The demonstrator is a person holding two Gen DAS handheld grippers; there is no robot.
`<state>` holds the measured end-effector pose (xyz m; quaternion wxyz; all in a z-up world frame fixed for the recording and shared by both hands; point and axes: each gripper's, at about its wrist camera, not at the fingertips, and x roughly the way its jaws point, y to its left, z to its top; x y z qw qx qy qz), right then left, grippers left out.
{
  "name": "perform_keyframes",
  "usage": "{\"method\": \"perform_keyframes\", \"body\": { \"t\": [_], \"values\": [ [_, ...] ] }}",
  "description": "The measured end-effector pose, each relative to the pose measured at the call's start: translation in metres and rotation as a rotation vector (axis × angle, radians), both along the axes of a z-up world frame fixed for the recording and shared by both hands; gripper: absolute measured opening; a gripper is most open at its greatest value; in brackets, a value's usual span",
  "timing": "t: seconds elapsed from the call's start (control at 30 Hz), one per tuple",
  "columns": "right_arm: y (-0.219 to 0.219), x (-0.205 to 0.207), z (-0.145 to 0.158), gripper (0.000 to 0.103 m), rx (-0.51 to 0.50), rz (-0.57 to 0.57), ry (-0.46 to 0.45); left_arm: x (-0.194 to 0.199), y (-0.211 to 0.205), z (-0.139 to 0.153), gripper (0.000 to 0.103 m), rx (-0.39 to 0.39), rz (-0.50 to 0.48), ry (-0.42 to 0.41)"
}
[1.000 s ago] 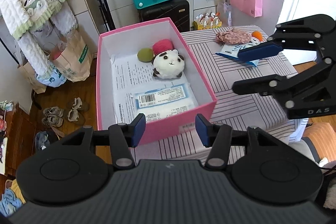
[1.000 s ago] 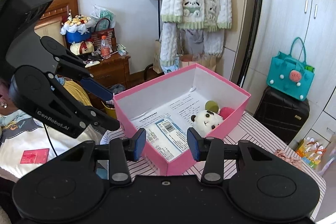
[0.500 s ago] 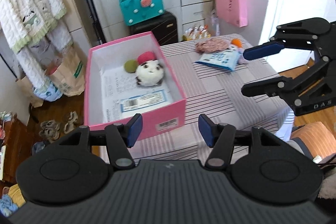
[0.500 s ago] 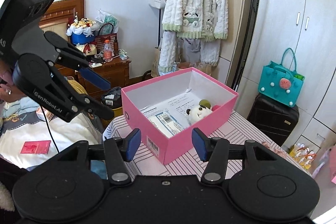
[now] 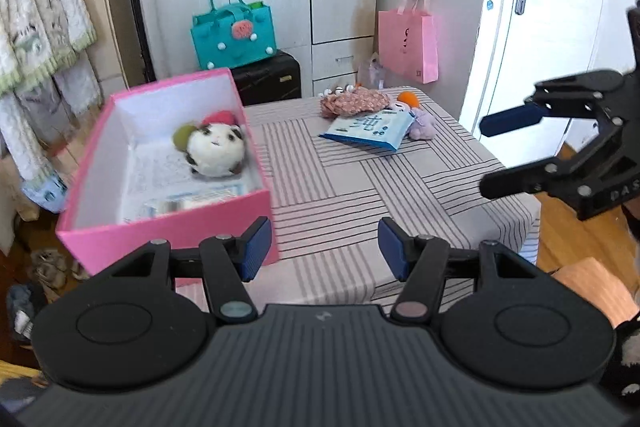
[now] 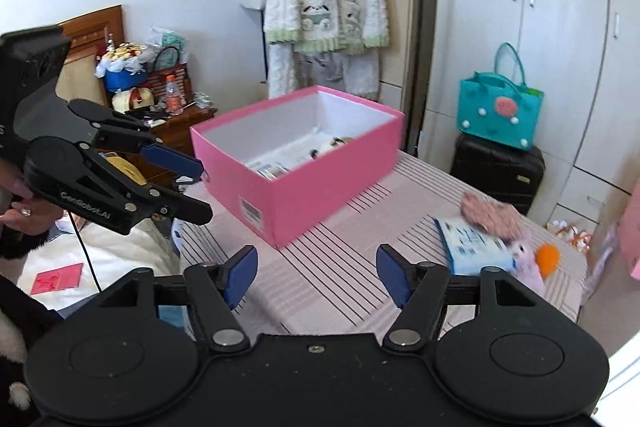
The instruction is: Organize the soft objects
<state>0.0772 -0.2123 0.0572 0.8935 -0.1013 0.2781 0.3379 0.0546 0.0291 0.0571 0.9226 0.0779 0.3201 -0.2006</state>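
Right wrist view: the right gripper (image 6: 314,275) hovers over the striped table (image 6: 352,247) with nothing between its jaws, which are opening. The loose soft things lie ahead and to its right: a pink fabric pouch (image 6: 490,215), a blue packet (image 6: 472,245) and a lilac plush (image 6: 528,259) bunched together near the far table edge. The pink box (image 6: 296,163) sits ahead-left, well apart from them. The left gripper (image 5: 324,247), half open and empty, faces the same cluster from further off, so the right looks nearer. Bare tabletop gives a free approach; the packet's long axis runs across the right gripper's line.
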Motion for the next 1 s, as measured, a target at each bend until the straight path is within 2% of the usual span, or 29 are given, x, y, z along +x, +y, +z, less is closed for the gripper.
{"method": "perform_keyframes", "body": {
  "t": [0.27,0.37,0.63,0.8,1.0],
  "values": [
    [-0.034,0.019,-0.039,0.080,0.036,-0.085,-0.003,0.029,-0.024,-0.030,0.060,-0.101,-0.003,0.030],
    [-0.046,0.031,-0.051,0.080,0.036,-0.124,-0.019,0.039,-0.038,-0.035,0.061,-0.103,-0.026,0.023],
    [-0.082,0.074,-0.078,0.080,0.091,-0.238,0.007,0.077,-0.077,-0.041,0.075,-0.122,-0.052,-0.011],
    [-0.089,0.101,-0.094,0.080,0.099,-0.301,0.015,0.108,-0.104,-0.053,0.075,-0.098,-0.058,-0.022],
    [-0.087,0.122,-0.107,0.080,0.088,-0.332,0.002,0.143,-0.124,-0.062,0.078,-0.136,-0.036,-0.018]
  ]
}}
